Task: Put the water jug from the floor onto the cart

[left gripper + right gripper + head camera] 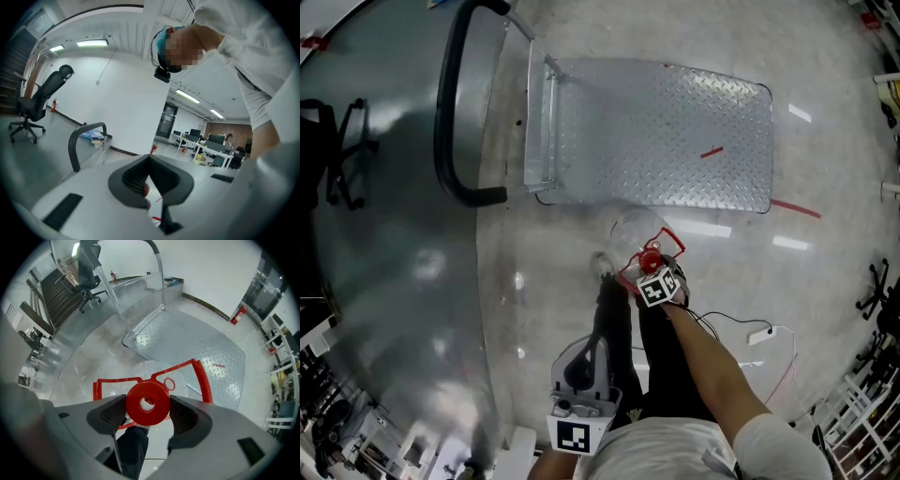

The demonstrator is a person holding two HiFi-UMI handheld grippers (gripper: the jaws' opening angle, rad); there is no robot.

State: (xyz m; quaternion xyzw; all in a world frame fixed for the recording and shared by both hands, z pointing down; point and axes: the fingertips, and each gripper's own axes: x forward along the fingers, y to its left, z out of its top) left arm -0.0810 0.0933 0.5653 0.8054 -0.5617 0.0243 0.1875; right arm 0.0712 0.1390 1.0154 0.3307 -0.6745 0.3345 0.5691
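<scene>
As it stands on the floor [825, 141], the water jug [628, 231] aims its cap [158, 412] upward.
Centre frame, just below the cart [675, 131]; right gripper [147, 405] fingers wide astride the cap, left gripper [149, 159] closed, empty.

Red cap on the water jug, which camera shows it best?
The right gripper view: the red cap fills the centre, large and sharp, between the right gripper's spread jaws. The head view shows it only as a small red spot near the picture's middle. The left gripper view doesn't clearly show it.
</scene>
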